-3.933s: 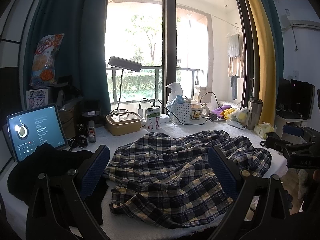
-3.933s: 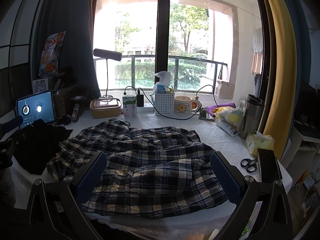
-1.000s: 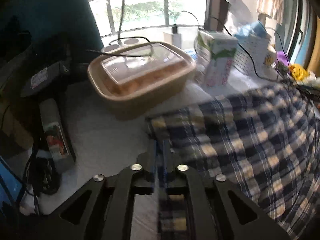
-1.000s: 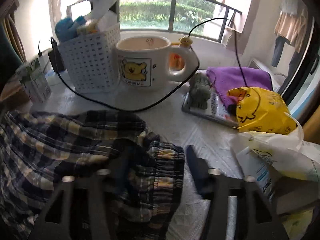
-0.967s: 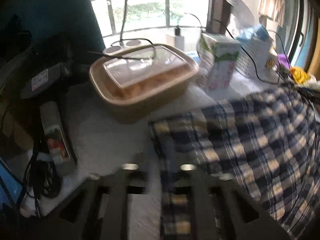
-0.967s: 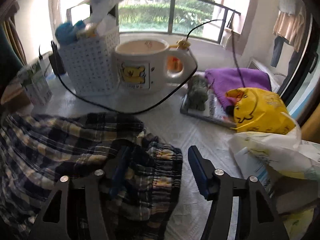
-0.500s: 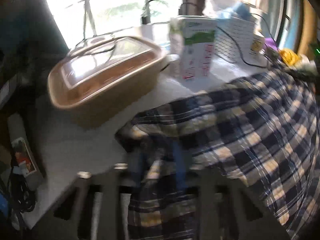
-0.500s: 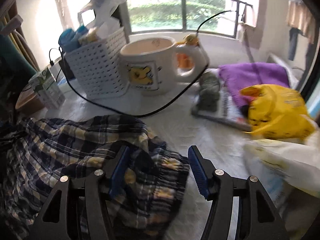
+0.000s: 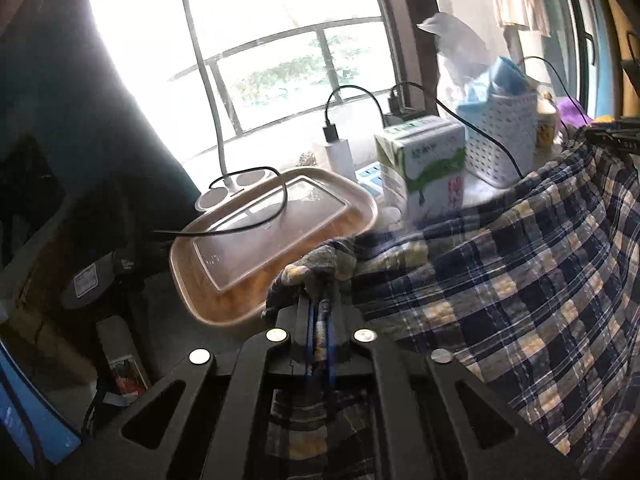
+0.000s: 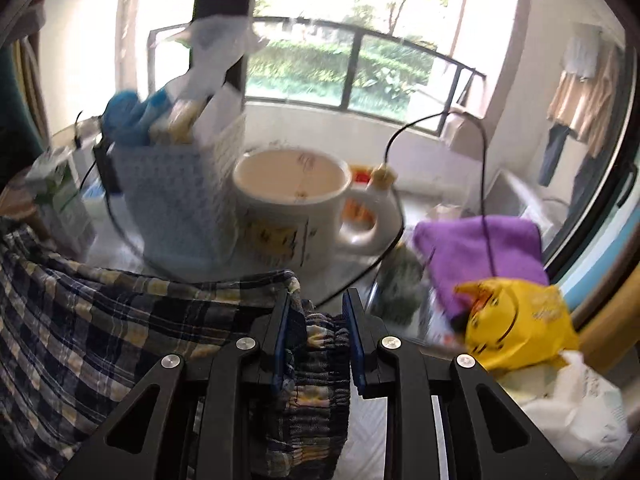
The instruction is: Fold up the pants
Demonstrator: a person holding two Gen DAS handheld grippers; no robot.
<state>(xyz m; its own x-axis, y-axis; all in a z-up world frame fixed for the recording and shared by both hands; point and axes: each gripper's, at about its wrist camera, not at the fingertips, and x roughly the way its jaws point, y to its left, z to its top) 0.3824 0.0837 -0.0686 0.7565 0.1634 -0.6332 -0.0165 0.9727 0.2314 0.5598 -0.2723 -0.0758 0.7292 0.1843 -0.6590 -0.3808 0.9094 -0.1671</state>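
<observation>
Navy, cream and yellow plaid cotton pants point(image 9: 500, 280), slung as a sheet between two corner grips, long axis running roughly side to side from one grip to the other, with the far edge drawn fairly taut and the rest draping down toward the near side. Left corner bunched and pinched flat between the nearly closed blue pads of the left hand-held gripper point(image 9: 319, 312), directly ahead of its camera, so the cloth spreads away to that gripper's right. Opposite corner, a gathered elastic waistband, sitting between the blue pads of the right hand-held gripper point(image 10: 316, 334), whose jaws are closing on it, pads already against the fabric on both sides; cloth trails off to that gripper's left. Neither hand nearer than the other: one corner each, so any coming fold probably depends on keeping both ends level. Beneath, a white textured counter point(image 10: 368, 432), crowded along the far edge: tan lidded food container point(image 9: 272, 236) just beyond the left corner, green-and-white carton point(image 9: 428, 168), white lattice basket point(image 9: 500, 136), cream mug with a yellow cartoon print point(image 10: 292, 216) just beyond the right corner, purple cloth point(image 10: 480, 248), yellow plastic bag point(image 10: 516, 320). Behind, a bright window with a balcony railing and greenery.
</observation>
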